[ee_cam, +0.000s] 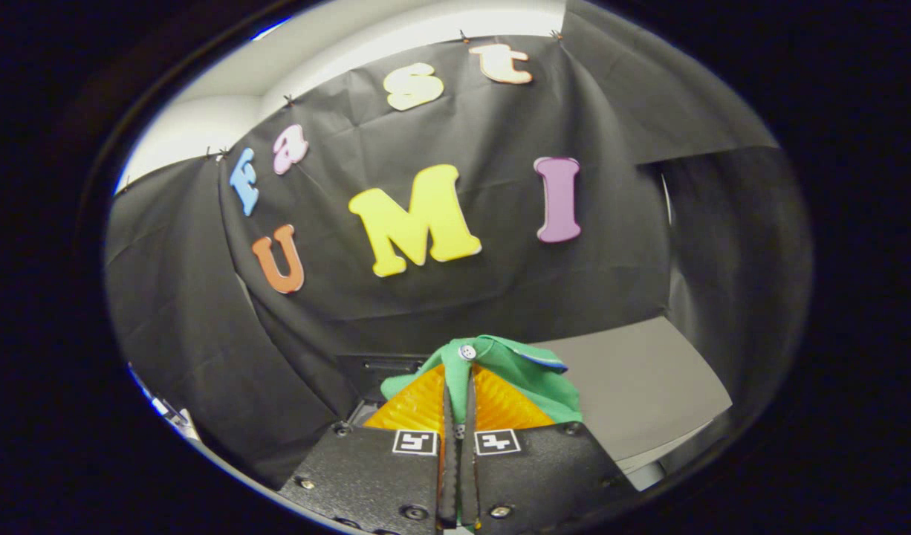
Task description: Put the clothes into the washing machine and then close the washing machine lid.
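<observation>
Hand-held gripper [458, 386] closed tight on a green garment [526, 371], both fingers [415, 407] pressing the cloth pinched between them. The garment bunches over and ahead of the fingertips, white button [467, 352] on top, lifted clear. Beyond it a dark machine panel [377, 365], and a grey worktop [641, 383] off to the right.

A fisheye camera rides on the hand-held gripper [458, 416], looking forward along its two near-closed fingers, close over green cloth [522, 371], tilted up toward the booth's black wall [463, 297].
</observation>
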A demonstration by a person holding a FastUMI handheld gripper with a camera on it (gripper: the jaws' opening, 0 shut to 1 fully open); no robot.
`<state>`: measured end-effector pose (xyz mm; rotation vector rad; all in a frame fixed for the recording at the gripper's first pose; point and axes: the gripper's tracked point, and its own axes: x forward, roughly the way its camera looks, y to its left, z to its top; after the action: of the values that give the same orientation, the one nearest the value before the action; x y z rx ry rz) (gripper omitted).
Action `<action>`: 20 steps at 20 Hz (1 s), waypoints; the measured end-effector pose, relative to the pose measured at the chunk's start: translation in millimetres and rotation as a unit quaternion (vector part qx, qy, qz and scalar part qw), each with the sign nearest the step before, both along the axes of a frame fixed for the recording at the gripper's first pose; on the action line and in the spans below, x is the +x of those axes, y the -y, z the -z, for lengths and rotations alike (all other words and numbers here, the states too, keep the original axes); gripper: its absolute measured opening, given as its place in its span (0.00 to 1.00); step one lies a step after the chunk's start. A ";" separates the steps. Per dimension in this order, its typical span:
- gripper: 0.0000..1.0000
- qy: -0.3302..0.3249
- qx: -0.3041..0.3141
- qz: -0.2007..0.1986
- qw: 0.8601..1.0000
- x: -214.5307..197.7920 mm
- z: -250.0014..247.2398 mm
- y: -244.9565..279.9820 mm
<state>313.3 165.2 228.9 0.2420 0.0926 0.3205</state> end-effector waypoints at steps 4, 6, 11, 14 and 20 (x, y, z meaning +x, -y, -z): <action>0.06 0.041 -0.005 -0.021 0.999 -23.3 -40.3 -42.2; 0.05 0.049 -0.008 -0.032 0.998 -26.8 -49.0 -65.1; 0.05 0.057 -0.021 -0.064 0.996 -18.0 -61.5 -124.3; 0.05 0.052 -0.021 -0.083 0.995 -3.7 -64.7 -156.4; 0.06 0.046 -0.016 -0.130 0.990 34.5 -78.1 -219.0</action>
<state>347.8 384.2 307.0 0.1825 0.0384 0.5874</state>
